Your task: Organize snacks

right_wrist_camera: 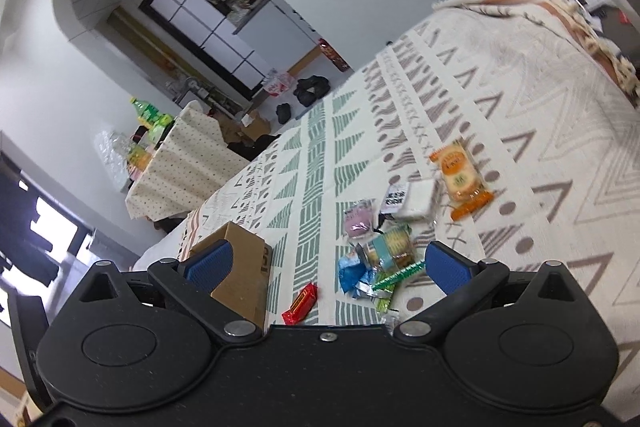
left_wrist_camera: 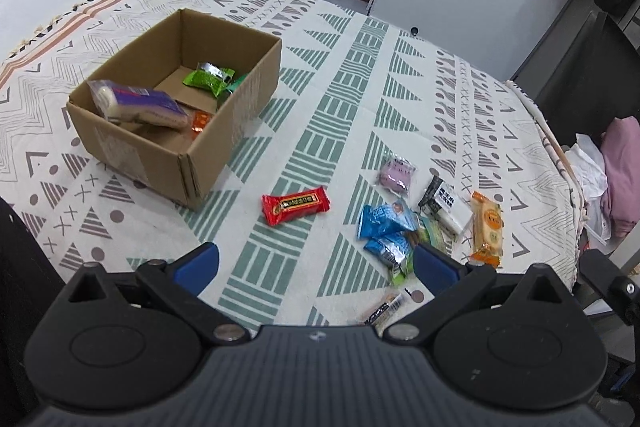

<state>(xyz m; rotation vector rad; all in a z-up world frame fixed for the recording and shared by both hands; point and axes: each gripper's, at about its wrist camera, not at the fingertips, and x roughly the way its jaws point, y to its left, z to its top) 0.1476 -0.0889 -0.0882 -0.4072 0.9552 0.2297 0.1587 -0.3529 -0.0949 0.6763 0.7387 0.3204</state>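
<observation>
Left view: cardboard box (left_wrist_camera: 176,107) is sitting upper left, part-filled; red bar (left_wrist_camera: 295,205) is lying centre with bare cloth around; snack pile (left_wrist_camera: 432,223) is sitting right, near the table edge. Left gripper (left_wrist_camera: 316,267) and right gripper (right_wrist_camera: 326,267) are both gaping wide, empty. Lowest packet is being half-hidden by the gripper body.

The open cardboard box (left_wrist_camera: 168,147) stands on the patterned cloth and holds a purple-and-white packet (left_wrist_camera: 136,103) leaning on its near wall, a green packet (left_wrist_camera: 208,77) and a small orange one (left_wrist_camera: 200,121). Outside lie a red bar (left_wrist_camera: 295,205), apart from the others, then two blue packets (left_wrist_camera: 384,221), a lilac pouch (left_wrist_camera: 396,174), a black-and-white packet (left_wrist_camera: 444,205) and an orange biscuit pack (left_wrist_camera: 486,227).
</observation>
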